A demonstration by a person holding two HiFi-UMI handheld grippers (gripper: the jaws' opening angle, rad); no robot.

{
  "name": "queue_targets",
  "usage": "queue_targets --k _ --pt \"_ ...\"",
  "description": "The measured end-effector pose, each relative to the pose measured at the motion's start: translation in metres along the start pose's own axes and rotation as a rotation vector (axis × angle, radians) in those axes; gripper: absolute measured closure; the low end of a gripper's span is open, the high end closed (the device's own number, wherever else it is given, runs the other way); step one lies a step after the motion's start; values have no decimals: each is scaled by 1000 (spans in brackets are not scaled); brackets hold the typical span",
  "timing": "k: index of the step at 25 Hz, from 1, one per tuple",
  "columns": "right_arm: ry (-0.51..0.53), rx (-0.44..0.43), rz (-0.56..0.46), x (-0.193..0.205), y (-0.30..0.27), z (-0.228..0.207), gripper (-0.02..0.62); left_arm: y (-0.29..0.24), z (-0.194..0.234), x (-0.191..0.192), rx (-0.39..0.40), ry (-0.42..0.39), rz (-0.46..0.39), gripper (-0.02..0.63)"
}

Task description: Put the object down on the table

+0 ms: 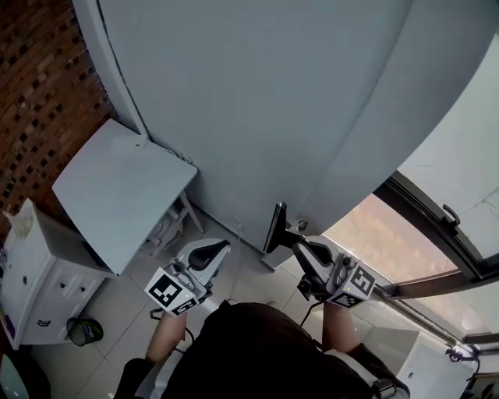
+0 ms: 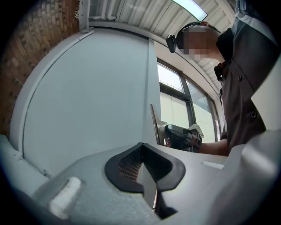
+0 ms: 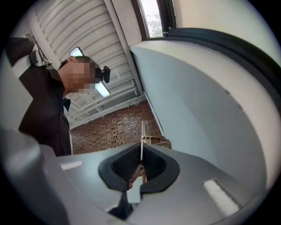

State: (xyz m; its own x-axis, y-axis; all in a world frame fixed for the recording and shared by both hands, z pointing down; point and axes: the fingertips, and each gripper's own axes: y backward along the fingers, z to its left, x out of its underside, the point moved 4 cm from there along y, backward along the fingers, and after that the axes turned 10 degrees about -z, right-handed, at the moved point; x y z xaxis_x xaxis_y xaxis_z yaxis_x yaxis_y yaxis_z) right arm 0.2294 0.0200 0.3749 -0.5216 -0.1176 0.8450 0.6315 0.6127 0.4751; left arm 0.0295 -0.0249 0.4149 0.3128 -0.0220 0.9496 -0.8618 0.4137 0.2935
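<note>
Jaws of right gripper (image 3: 141, 154) pinch thin panel (image 1: 274, 226); left gripper's (image 2: 141, 151) meet, empty.

We see a brick wall (image 1: 39, 93) on the far left, its dark red courses running down behind the other things there. Beside it, a plain grey wall (image 1: 273, 101) fills the far middle and meets the pale tiled floor (image 1: 117, 300). On the near left stands a white cabinet (image 1: 39, 273) with drawer fronts. Just to the right of its foot, a small dark round thing with a greenish rim (image 1: 82, 331) lies on the tiles; we cannot tell what it is. On the right runs a dark window frame (image 1: 437, 234) with a handle (image 1: 451, 214). Overhead, a strip light (image 2: 189, 9) sits in a ribbed ceiling (image 2: 131, 13).
</note>
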Motion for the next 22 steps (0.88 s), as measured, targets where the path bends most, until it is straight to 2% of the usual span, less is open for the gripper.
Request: queue_targets --k 13,22 --pt "-117 -211 43 62 -93 20 584 90 42 -25 -230 -97 -15 606" --pt "-187 -416 144 93 -154 3 584 116 66 -39 -449 -159 -66 606"
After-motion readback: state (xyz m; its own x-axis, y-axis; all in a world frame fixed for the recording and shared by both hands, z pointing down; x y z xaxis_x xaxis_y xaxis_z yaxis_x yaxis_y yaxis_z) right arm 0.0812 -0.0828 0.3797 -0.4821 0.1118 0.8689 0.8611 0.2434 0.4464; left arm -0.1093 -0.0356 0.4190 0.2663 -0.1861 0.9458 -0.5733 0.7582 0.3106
